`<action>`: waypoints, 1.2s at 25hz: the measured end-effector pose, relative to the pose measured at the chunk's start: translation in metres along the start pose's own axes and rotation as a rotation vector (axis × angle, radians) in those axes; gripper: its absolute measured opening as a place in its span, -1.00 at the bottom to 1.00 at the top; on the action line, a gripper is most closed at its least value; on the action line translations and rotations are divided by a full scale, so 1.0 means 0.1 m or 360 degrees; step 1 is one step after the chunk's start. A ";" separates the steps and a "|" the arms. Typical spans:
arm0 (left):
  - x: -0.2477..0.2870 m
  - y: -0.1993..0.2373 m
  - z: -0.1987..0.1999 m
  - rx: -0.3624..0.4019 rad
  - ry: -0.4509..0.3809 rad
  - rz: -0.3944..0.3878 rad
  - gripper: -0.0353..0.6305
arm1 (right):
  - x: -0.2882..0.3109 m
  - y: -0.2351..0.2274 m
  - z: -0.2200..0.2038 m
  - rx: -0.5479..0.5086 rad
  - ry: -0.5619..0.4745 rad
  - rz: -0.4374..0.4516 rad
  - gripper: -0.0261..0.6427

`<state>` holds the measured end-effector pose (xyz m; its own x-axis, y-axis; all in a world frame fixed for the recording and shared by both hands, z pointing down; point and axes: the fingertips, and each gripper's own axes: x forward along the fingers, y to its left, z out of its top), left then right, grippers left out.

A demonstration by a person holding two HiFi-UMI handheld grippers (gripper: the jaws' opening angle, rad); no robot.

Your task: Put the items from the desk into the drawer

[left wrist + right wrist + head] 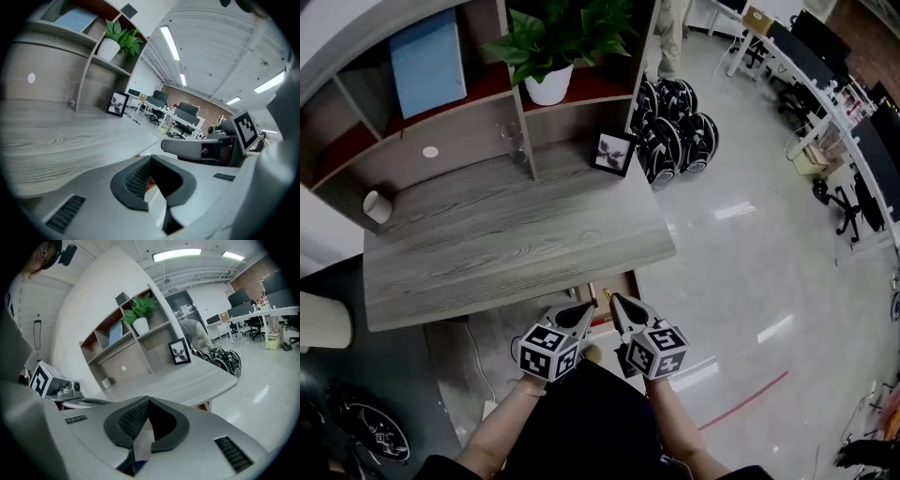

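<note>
From the wearer's head, one camera looked steeply down on the grey bench, while cameras riding the left tool and right tool peered low and close along their jaws across that bench, all three sharing its potted plant and framed picture.

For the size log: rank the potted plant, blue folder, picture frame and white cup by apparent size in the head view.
1. potted plant, leaves included
2. blue folder, not far behind
3. picture frame
4. white cup
</note>
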<state>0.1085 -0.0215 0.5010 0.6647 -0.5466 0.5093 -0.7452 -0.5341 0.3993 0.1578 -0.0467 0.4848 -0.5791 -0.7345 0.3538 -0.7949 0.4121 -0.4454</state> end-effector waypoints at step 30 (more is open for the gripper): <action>-0.38 -0.12 0.24 0.0050 -0.0220 0.0100 -0.81 | -0.99 -0.17 0.52 -0.0112 -0.0457 -0.0375 -0.96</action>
<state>0.0934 -0.0103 0.4585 0.6194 -0.6620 0.4219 -0.7850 -0.5146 0.3450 0.2381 -0.0094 0.4149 -0.3127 -0.9305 0.1905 -0.9164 0.2429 -0.3181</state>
